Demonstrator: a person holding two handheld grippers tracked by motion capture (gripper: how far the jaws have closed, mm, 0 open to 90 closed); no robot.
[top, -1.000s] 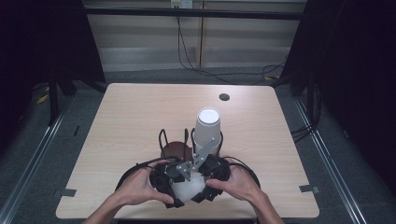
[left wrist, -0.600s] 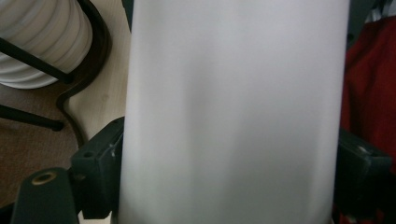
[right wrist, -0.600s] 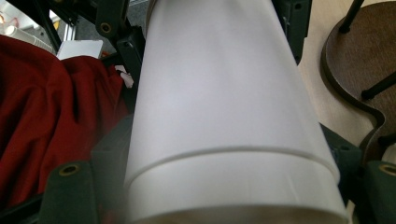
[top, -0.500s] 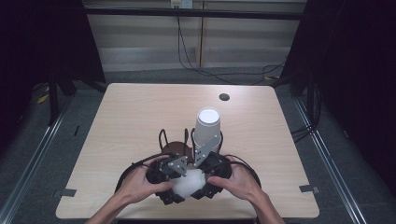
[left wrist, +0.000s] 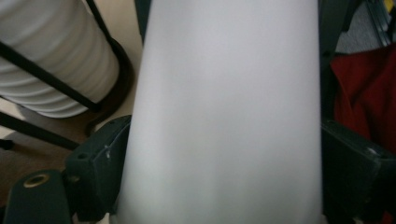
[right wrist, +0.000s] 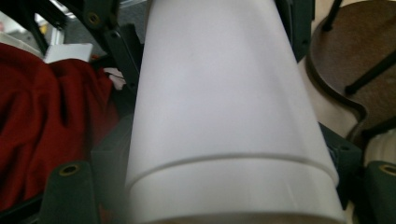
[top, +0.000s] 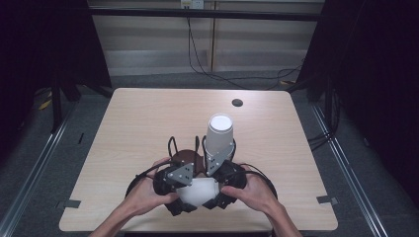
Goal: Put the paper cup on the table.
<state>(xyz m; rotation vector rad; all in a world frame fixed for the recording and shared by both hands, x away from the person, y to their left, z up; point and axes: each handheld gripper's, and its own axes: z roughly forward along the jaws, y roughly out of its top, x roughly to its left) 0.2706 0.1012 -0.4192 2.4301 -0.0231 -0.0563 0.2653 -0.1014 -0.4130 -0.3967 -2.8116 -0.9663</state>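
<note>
Standing here, it's a pretty dim room. The light wood table (top: pixel 148 118) sits mid-frame, rounded corners, with a small dark round hole (top: pixel 237 102) near its far edge. Grey floor (top: pixel 44 168) all around, metal rails (top: pixel 29 173) running along the lower left and right. Black curtains (top: pixel 375 64) hang at the upper left and right. Top centre there's a pale panelled wall (top: pixel 148 44) with black cables (top: pixel 197 54) dangling down.
</note>
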